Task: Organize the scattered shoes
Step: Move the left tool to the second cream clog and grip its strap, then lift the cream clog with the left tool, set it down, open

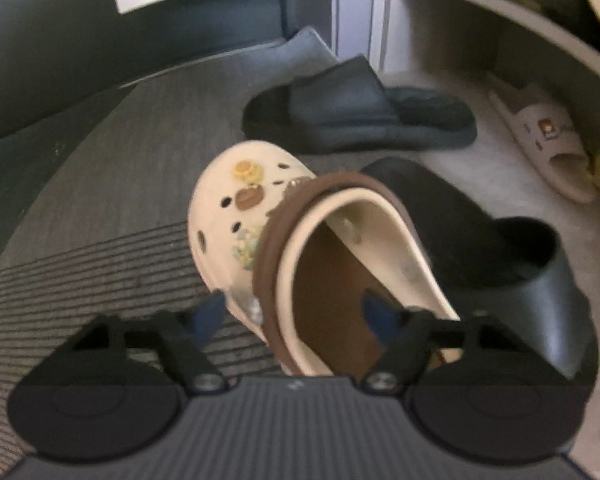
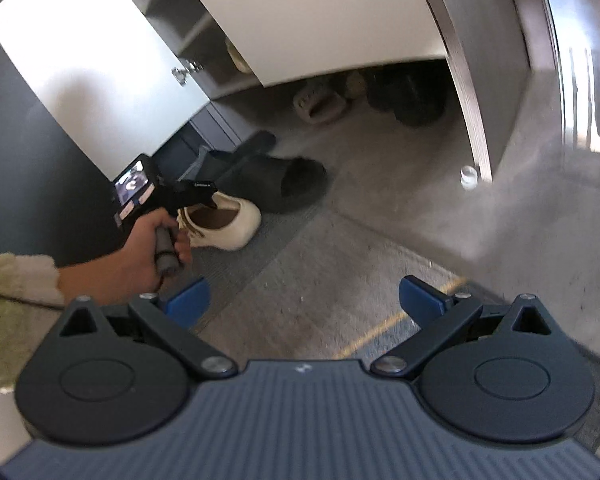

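A grey ribbed doormat (image 1: 112,184) is laid on a concrete floor (image 2: 380,184) before an open shoe cabinet (image 2: 340,20), whose white door (image 2: 84,68) is swung aside.

On the mat's edge a cream clog (image 1: 236,216) with charms and a brown strap is tilted on its side. The left gripper (image 1: 290,312) is angled steeply down over it, held by a bare hand (image 2: 148,244) wrapped round the handle, a fleecy sleeve (image 2: 16,276) at the wrist. Its blue fingertips (image 1: 208,314) are set astride the clog's near wall and strap, one outside, one inside the opening; whether the pads press cannot be told.

Beyond lie two dark slides (image 1: 360,116), with a pale slipper (image 1: 548,136) further off.

The right gripper (image 2: 304,300) is held lower-angled above bare floor, jaws spread wide, nothing between them.
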